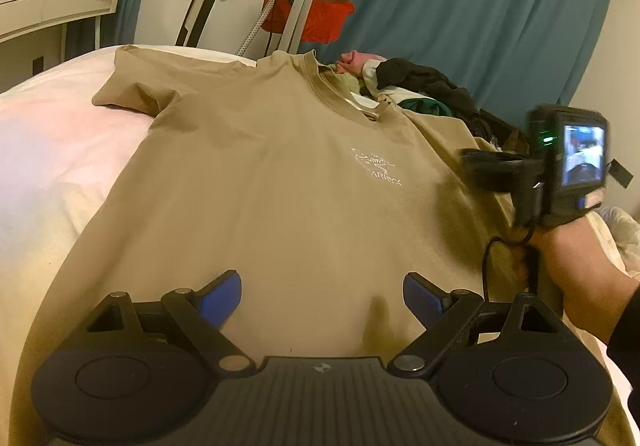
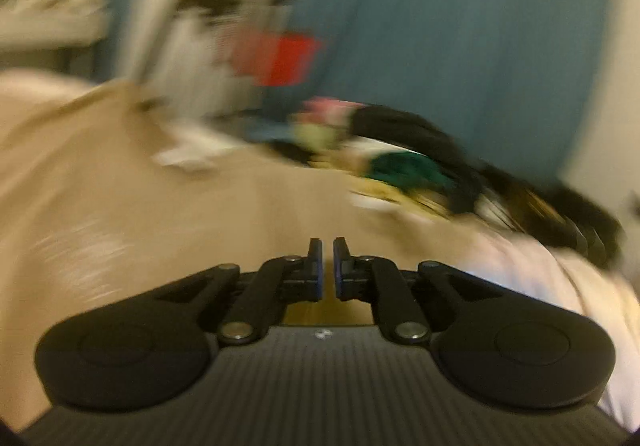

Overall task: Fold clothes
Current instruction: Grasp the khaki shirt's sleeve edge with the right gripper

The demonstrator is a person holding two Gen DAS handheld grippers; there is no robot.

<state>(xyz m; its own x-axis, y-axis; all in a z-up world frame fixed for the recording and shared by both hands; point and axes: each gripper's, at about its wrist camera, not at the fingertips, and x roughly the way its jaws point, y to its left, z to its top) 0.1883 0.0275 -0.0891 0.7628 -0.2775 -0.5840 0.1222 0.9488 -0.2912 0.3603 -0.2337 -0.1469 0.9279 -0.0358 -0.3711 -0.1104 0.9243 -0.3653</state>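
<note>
A tan T-shirt (image 1: 260,181) with a small white chest logo lies flat, front up, on the bed, collar at the far end. My left gripper (image 1: 322,296) is open and empty, its blue pads spread just above the shirt's lower part. My right gripper (image 2: 328,266) has its jaws almost together with a thin gap and nothing visibly between them; it hovers over the shirt's (image 2: 180,213) right side. The right wrist view is heavily motion-blurred. In the left wrist view the right gripper (image 1: 472,161) appears at the shirt's right edge, held by a hand.
The bed's pale sheet (image 1: 52,141) shows at the left. A pile of mixed clothes (image 1: 424,89) lies past the shirt's collar at the far right. A stand with a red garment (image 1: 316,17) and blue curtains (image 1: 460,5) are behind the bed. A white shelf (image 1: 56,9) is at far left.
</note>
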